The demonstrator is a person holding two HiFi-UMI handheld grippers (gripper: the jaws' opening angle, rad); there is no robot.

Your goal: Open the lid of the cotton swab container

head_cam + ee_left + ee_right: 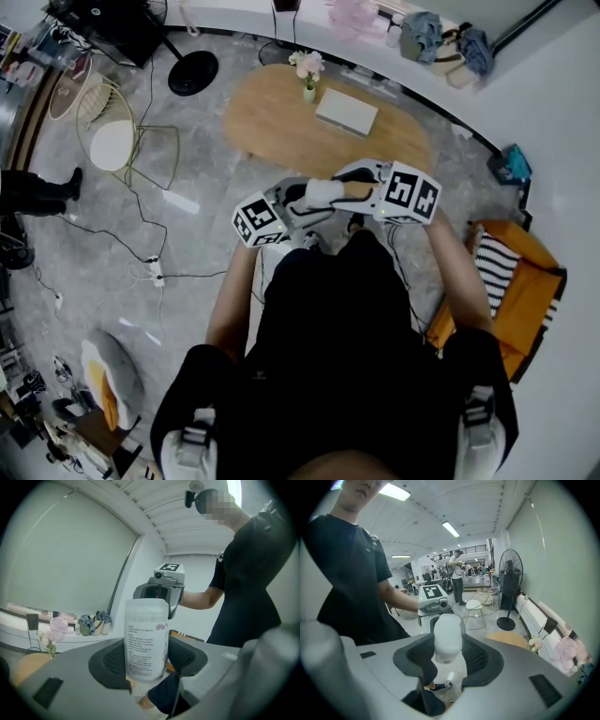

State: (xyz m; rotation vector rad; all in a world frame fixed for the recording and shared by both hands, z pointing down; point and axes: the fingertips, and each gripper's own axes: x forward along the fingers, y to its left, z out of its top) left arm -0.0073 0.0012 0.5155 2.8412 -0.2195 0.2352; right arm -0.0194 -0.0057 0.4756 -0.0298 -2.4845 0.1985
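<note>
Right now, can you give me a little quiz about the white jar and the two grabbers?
1. True or false: the cotton swab container stands on the wooden table.
2. What is in the small vase on that table? A) pink flowers B) pencils C) spoons
3. Fill the gap: the fingers of the right gripper are closed on the ____.
Key: 1 false, it is held in the air, off the table. 2 A. 3 cotton swab container.
</note>
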